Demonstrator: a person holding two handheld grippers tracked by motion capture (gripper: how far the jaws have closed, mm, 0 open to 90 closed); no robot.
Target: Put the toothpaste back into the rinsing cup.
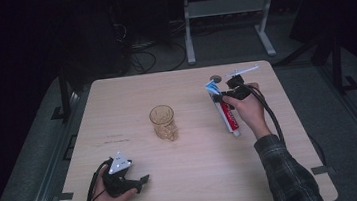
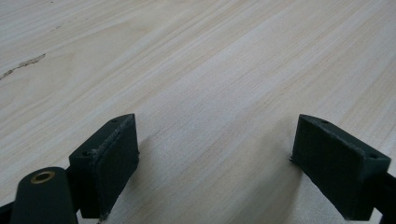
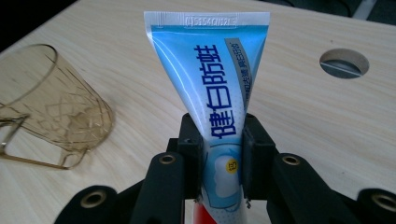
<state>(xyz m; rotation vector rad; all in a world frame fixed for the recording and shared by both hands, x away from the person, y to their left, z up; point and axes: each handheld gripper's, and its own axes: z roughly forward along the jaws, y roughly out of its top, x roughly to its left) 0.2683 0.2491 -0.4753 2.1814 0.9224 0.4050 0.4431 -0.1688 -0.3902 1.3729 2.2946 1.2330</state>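
A blue, white and red toothpaste tube [image 3: 212,88] is clamped between the jaws of my right gripper [image 3: 219,156], its crimped flat end pointing away from the camera. In the high view the right gripper [image 1: 228,95] holds the toothpaste tube [image 1: 229,117] at the table's right, lifted, cap end toward the person. An amber see-through cup [image 1: 163,122] stands near the table's middle; the right gripper view has this cup [image 3: 51,107] at its left. My left gripper [image 1: 142,180] rests low at the front left, open, and its jaws [image 2: 212,163] stand wide over bare wood.
The light wooden table [image 1: 195,179] has a round cable hole [image 1: 216,78] near its far right edge, also seen as a hole [image 3: 344,63] in the right gripper view. A blue-white toothbrush-like stick [image 1: 243,70] lies by that hole. Dark floor and a desk frame lie beyond.
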